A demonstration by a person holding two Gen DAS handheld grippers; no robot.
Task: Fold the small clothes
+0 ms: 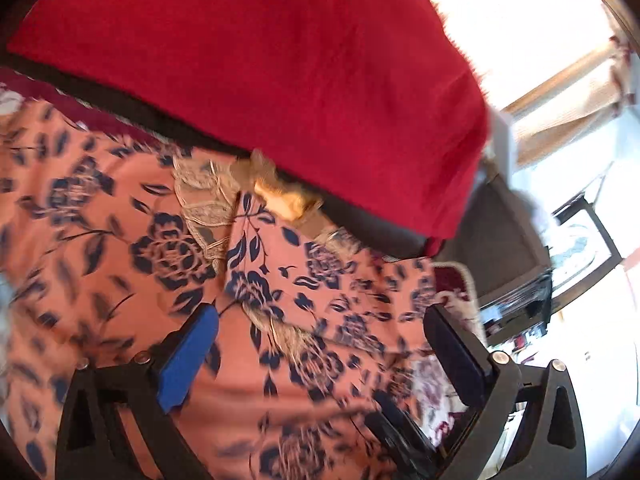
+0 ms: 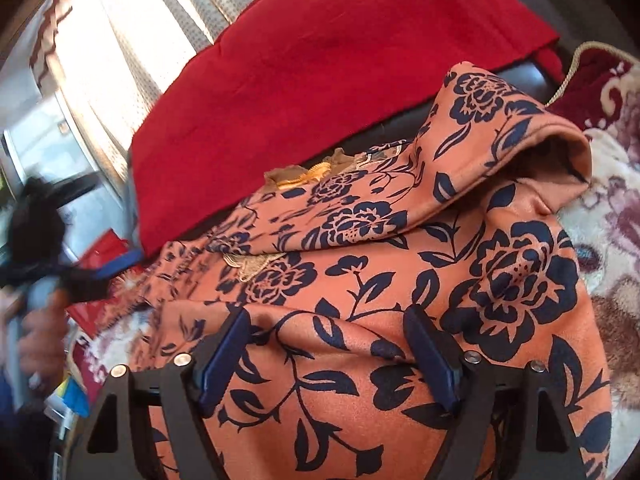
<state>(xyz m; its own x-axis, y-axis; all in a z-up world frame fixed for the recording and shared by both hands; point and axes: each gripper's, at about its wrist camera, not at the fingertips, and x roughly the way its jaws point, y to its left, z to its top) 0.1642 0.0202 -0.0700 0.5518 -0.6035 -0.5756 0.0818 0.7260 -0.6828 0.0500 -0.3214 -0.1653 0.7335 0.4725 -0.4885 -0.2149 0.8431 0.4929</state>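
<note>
Floral garment [image 2: 400, 280] under both grippers (jaws spread).

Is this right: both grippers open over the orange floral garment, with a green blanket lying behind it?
Not quite: the blanket behind the orange floral garment is red, not green, as the right wrist view shows plainly. The rest holds: the left gripper and the right gripper are both open over the garment.

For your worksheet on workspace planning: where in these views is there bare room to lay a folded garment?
Free: the red cloth behind the floral garment, and the patterned blanket on its right. Crowded: the clutter on its left.
</note>
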